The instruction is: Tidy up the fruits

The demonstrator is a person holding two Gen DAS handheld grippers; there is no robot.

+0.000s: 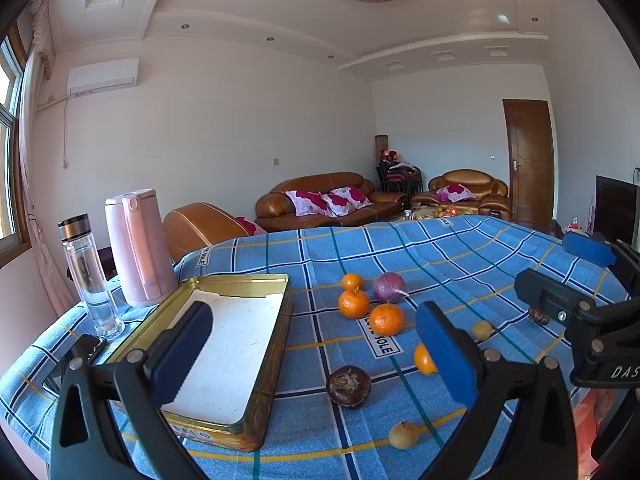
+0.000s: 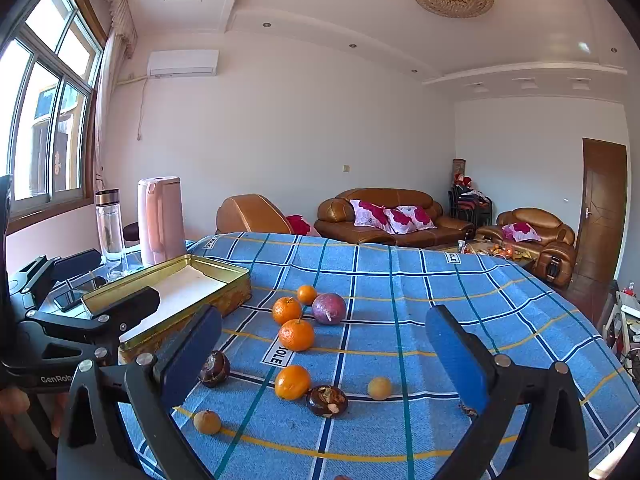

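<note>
Several oranges (image 1: 386,319) (image 2: 296,334) lie loose on the blue checked tablecloth (image 2: 460,300), beside a purple round fruit (image 1: 389,287) (image 2: 329,308). Two dark brown fruits (image 1: 348,386) (image 2: 327,401) and two small tan fruits (image 1: 404,435) (image 2: 379,388) sit nearer. A gold tin tray (image 1: 280,332) (image 2: 224,272) with a white inside stands empty at the left. My left gripper (image 1: 316,354) is open, its left finger over the tray. My right gripper (image 2: 324,356) is open above the near fruits and holds nothing. In each view the other gripper (image 1: 552,268) (image 2: 128,276) shows at the side, also open.
A pink kettle (image 1: 138,248) (image 2: 160,220) and a glass bottle (image 1: 90,276) (image 2: 109,226) stand behind the tray at the table's left edge. A dark flat object (image 1: 78,354) lies near the bottle. Brown sofas (image 2: 384,216) stand beyond the table's far edge.
</note>
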